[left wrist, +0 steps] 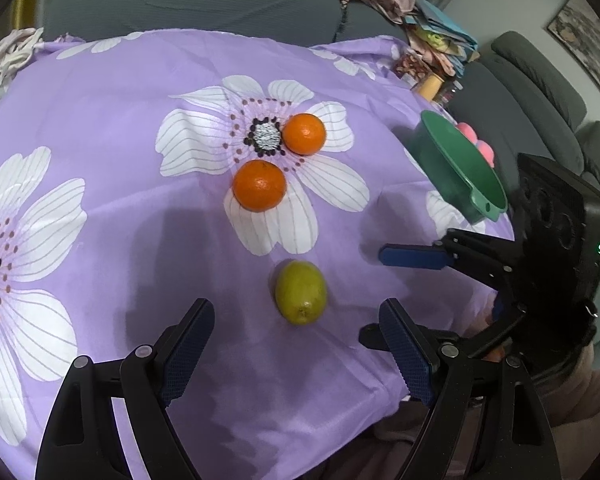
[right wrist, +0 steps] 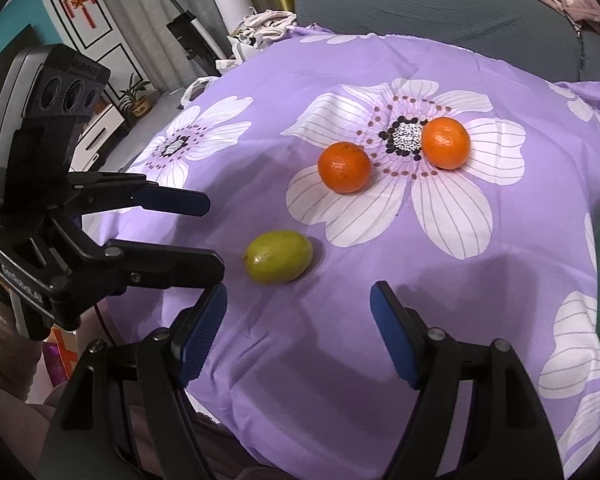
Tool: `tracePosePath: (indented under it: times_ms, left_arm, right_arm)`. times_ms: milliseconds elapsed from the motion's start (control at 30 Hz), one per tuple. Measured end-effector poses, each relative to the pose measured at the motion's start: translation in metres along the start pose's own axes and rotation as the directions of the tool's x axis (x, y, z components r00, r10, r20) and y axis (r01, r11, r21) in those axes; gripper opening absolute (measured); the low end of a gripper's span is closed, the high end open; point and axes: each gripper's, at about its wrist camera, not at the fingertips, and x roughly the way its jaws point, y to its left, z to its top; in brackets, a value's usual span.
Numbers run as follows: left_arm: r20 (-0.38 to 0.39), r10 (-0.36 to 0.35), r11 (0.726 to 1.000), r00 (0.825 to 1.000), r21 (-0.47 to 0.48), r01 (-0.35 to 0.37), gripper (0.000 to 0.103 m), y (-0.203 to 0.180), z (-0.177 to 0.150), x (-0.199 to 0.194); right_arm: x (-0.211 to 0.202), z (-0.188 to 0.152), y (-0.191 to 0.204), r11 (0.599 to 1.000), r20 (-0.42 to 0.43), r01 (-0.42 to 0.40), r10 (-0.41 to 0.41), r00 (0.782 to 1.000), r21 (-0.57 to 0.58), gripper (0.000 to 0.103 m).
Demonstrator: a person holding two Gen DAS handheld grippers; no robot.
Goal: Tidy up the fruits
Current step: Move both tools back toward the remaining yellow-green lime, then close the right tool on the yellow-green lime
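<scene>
Step in hand: approach. No fruit has been picked up yet, and both grippers hover above the desk, which is covered by a purple cloth (left wrist: pixel 120 128) printed with large white flowers.

Your left gripper (left wrist: pixel 296 344) has its fingers spread apart with nothing between them. Your right gripper (right wrist: pixel 298 332) is likewise spread and empty. Each gripper is visible at the edge of the other's view, angled down toward the cloth.

Location of the fruit:
- The green lemon (left wrist: pixel 301 293) lies on bare purple cloth just ahead of the left gripper and is the closest fruit to both grippers.
- The near orange (left wrist: pixel 259 186) rests on a white petal farther out.
- The far orange (left wrist: pixel 303 134) sits just beside the dark flower centre, near the first orange but not touching it.

A green bowl (left wrist: pixel 458 168) stands at the right edge of the desk, tilted in the fisheye view, with pink round items behind it that cannot be identified. It is probably the destination.

Next move, as judged: lower one gripper over the lemon, align the fingers across its narrow axis, then close.

Appearance: the lemon is oval and yellow-green with a small nub on one end; the oranges are round, glossy and dimpled, and may roll.
</scene>
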Motion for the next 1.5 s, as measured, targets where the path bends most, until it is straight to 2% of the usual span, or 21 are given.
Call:
tracePosePath:
  times_ms: [133, 367, 500, 567, 733, 833, 933, 967, 1067, 1233, 1400, 1500]
  left_arm:
    - [0.0, -0.019, 1.0, 1.0, 0.014, 0.019, 0.084, -0.001, -0.004, -0.003]
    - [0.012, -0.06, 0.998, 0.998, -0.016, 0.06, 0.084, 0.004, -0.002, -0.005]
    - [0.009, -0.085, 0.996, 0.996, 0.026, 0.084, 0.084, -0.004, 0.005, -0.002]
    - [-0.012, -0.082, 0.996, 0.997, 0.038, 0.083, 0.076, -0.006, 0.008, 0.004]
    - [-0.073, -0.047, 0.994, 0.996, 0.097, 0.054, 0.072, -0.014, 0.014, 0.019]
    - [-0.106, -0.025, 0.995, 0.994, 0.094, 0.035, 0.064, -0.011, 0.017, 0.028]
    - [-0.124, -0.013, 0.993, 0.992, 0.114, 0.027, 0.063, -0.014, 0.019, 0.034]
    - [-0.131, -0.009, 0.992, 0.991, 0.12, 0.025, 0.058, -0.015, 0.021, 0.035]
    - [-0.158, 0.008, 0.992, 0.987, 0.128, 0.012, 0.047, -0.016, 0.022, 0.043]
    - [-0.186, 0.001, 0.993, 0.982, 0.115, 0.021, 0.045, -0.012, 0.023, 0.047]
    - [-0.184, -0.008, 0.994, 0.983, 0.104, 0.028, 0.044, -0.01, 0.023, 0.047]
    - [-0.179, -0.014, 0.995, 0.984, 0.096, 0.032, 0.039, -0.01, 0.022, 0.045]
  right_arm:
    - [0.004, 0.0, -0.002, 1.0, -0.007, -0.016, 0.016, 1.0, 0.0, 0.075]
    - [0.015, 0.001, 0.003, 0.999, -0.03, -0.04, 0.039, 0.999, -0.018, 0.074]
    - [0.022, 0.004, 0.003, 0.999, -0.036, -0.048, 0.047, 0.998, -0.015, 0.074]
    - [0.025, 0.005, 0.004, 0.998, -0.037, -0.055, 0.055, 0.998, -0.02, 0.074]
    - [0.035, 0.007, 0.004, 0.998, -0.046, -0.061, 0.06, 0.997, -0.012, 0.074]
    - [0.04, 0.01, 0.006, 0.997, -0.049, -0.068, 0.067, 0.997, -0.02, 0.074]
    - [0.045, 0.014, 0.006, 0.997, -0.054, -0.067, 0.065, 0.996, -0.036, 0.073]
    - [0.046, 0.015, 0.006, 0.997, -0.056, -0.065, 0.063, 0.996, -0.039, 0.073]
    - [0.051, 0.019, 0.008, 0.997, -0.062, -0.065, 0.062, 0.996, -0.049, 0.066]
    - [0.053, 0.02, 0.015, 0.993, -0.073, -0.061, 0.054, 0.996, -0.104, 0.048]
    - [0.052, 0.02, 0.013, 0.993, -0.068, -0.06, 0.053, 0.996, -0.104, 0.047]
    - [0.048, 0.017, 0.012, 0.994, -0.062, -0.053, 0.047, 0.997, -0.098, 0.047]
